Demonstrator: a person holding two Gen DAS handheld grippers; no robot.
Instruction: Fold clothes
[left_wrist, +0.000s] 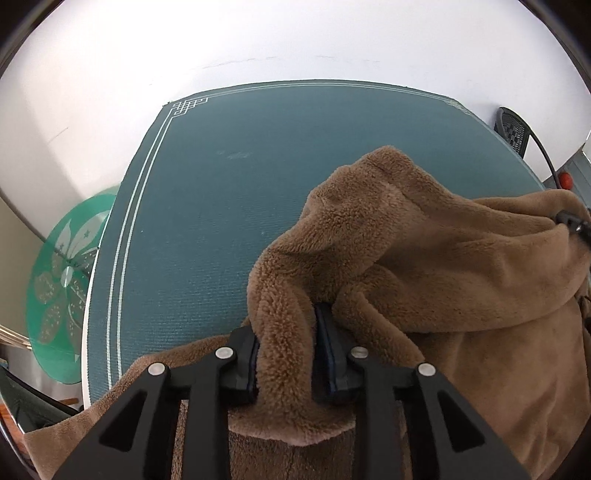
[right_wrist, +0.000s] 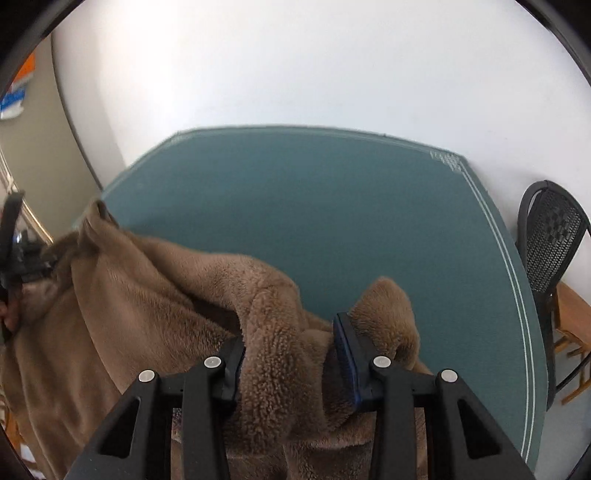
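Two wrist fisheyes, close above, angled steeply down, sharing the brown fleece garment (left_wrist: 424, 258) and teal table mat (right_wrist: 314, 206)

No readable text, labels, brands or numbers in either view; only marks are a white flower emblem on the green round glass panel (left_wrist: 62, 280) at left of the left wrist view and a white fret-pattern corner border on the teal table mat (left_wrist: 192, 105).
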